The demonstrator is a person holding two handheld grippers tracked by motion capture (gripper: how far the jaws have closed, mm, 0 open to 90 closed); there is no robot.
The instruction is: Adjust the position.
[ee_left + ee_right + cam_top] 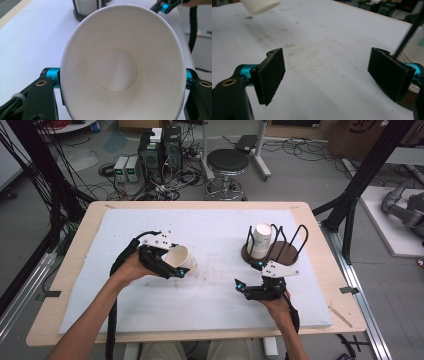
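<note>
Paper cup (pixel 181 258) in left tongs (pixel 172 270), wire rack (pixel 275 245) well apart.

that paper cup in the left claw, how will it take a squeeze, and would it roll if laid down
The paper cup is probably thin and soft: its rim looks oval between the left claw, so a harder squeeze may crease it. It is empty, so likely very light. Its tapered wall suggests that, laid on its side on the white mat, it would roll in a curve.
</note>
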